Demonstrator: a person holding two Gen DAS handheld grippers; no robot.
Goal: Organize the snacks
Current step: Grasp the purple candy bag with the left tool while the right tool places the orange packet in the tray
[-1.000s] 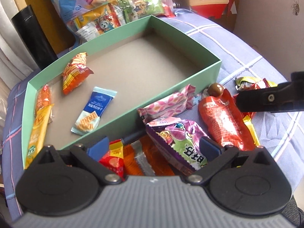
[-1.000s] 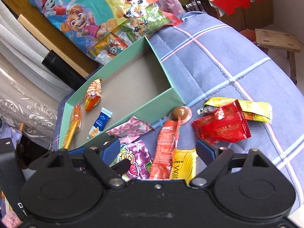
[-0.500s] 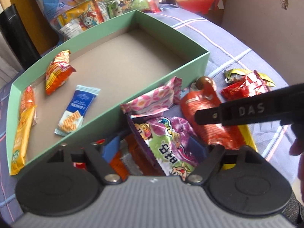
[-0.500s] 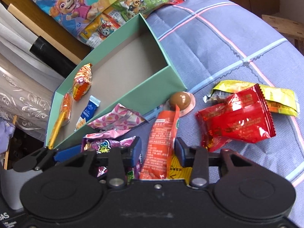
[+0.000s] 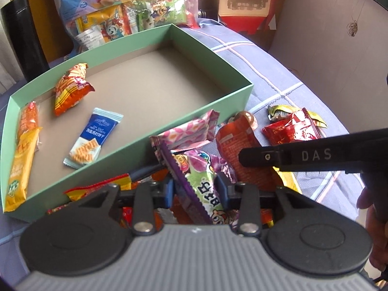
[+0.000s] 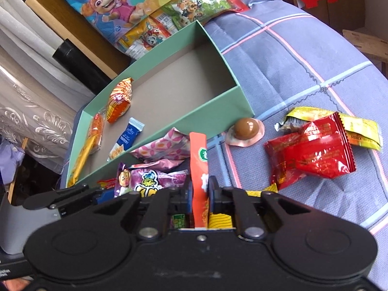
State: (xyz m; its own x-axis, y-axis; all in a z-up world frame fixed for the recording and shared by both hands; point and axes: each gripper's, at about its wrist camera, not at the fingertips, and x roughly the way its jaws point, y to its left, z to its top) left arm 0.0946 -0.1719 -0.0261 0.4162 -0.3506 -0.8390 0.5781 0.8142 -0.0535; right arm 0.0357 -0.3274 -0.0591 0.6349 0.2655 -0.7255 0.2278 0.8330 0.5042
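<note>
While both grippers clamp packets, green box [image 5: 213, 101] offers open floor.

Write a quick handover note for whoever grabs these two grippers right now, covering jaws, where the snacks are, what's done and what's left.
Right gripper: jaws shut on the orange packet, which stands up between them.
Left gripper: jaws closing around the purple packet.
Green box: holds four snacks at its left end, including the blue cracker packet and the orange striped bag.
Left to do: both gripped packets, the pink flowered packet, red packet, yellow packet and the brown ball candy, all on the checked cloth outside the box.
</note>
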